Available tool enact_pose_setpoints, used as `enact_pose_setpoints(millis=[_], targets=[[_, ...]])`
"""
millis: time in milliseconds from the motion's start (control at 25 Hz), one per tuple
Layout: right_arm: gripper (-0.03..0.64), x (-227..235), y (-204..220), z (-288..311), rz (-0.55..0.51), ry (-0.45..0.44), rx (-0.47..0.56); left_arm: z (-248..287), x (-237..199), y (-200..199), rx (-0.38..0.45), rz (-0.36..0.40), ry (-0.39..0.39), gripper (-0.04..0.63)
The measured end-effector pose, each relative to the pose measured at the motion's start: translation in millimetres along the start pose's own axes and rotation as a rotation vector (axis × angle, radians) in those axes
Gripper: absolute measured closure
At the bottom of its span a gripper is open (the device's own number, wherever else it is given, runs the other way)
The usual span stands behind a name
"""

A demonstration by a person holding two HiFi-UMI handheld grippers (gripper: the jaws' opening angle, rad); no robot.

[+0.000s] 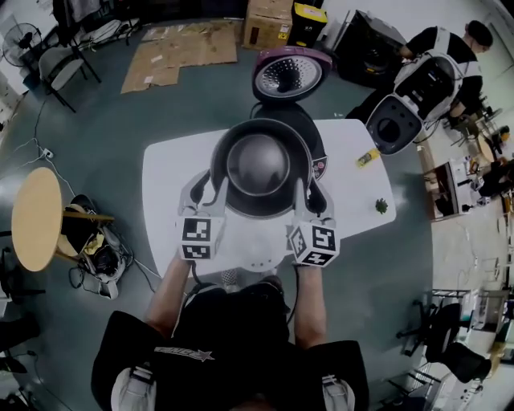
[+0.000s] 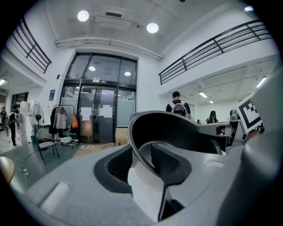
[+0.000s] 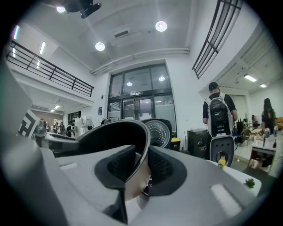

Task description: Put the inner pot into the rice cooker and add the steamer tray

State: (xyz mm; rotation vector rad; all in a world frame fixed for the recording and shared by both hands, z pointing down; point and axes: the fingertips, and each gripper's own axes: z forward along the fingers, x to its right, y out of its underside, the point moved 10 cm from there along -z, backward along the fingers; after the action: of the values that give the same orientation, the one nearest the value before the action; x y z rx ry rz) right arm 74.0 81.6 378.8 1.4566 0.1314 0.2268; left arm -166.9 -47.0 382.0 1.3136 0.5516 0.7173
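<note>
I hold the dark inner pot (image 1: pixel 259 164) up off the white table (image 1: pixel 173 172), one gripper on each side of its rim. My left gripper (image 1: pixel 199 191) is shut on the left rim, and the thin edge runs between its pads (image 2: pixel 166 161). My right gripper (image 1: pixel 315 197) is shut on the right rim (image 3: pixel 142 152). The pot hangs in front of and partly over the black rice cooker (image 1: pixel 318 156), whose lid (image 1: pixel 289 74) stands open behind it. A white round piece (image 1: pixel 259 258), perhaps the steamer tray, lies near the table's front edge, partly hidden.
A yellow item (image 1: pixel 368 157) and a small green thing (image 1: pixel 381 205) lie on the table's right side. A person with a backpack (image 1: pixel 434 76) stands at the back right. A round wooden table (image 1: pixel 36 218) is at left, and cardboard boxes (image 1: pixel 269 22) are behind.
</note>
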Motion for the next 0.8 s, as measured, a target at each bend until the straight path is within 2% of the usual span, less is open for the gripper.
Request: enact_pose_setpoints(millis=[320,560,800], targets=[[0.525,52,-14,-7,-0.008,0.028,0.042,28,45,-21,0.033,0.011,0.031,0.451],[0.525,83,-20,4,-0.002,0.015,0.048,53,63,-32,0.035,0.033,0.017,0.451],[0.525,114,-25,27,-0.007,-0.016,0.042,78,79,-38,0.028,0.023,-0.011,0.451]])
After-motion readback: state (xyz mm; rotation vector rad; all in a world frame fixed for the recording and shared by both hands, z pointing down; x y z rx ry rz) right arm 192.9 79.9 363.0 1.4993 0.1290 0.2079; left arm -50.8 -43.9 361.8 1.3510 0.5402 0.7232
